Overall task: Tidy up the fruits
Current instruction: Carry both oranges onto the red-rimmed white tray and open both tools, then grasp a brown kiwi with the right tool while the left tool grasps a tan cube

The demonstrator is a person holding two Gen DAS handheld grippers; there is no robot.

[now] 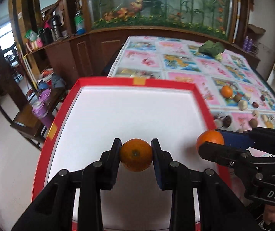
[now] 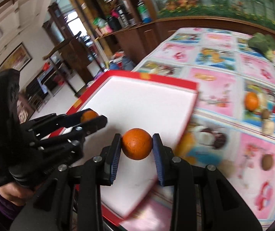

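While both grippers hang over the red-rimmed tray (image 1: pixel 202 104), each one pinches an orange. The left gripper (image 1: pixel 136 154) clamps its orange (image 1: pixel 136 155) above the tray's white floor, near the front. The right gripper (image 2: pixel 137 146) squeezes the second orange (image 2: pixel 137 144) above the tray's right rim. A third orange (image 1: pixel 226 91) lies on the patterned tablecloth (image 1: pixel 175 57) right of the tray, among small brown and pale fruits.

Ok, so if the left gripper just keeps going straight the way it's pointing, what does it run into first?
Probably nothing soon. The left gripper, shut on an orange, points across the tray's white floor toward the far red rim. That rim looks like the first obstacle, if the gripper is low enough; its height is unclear.
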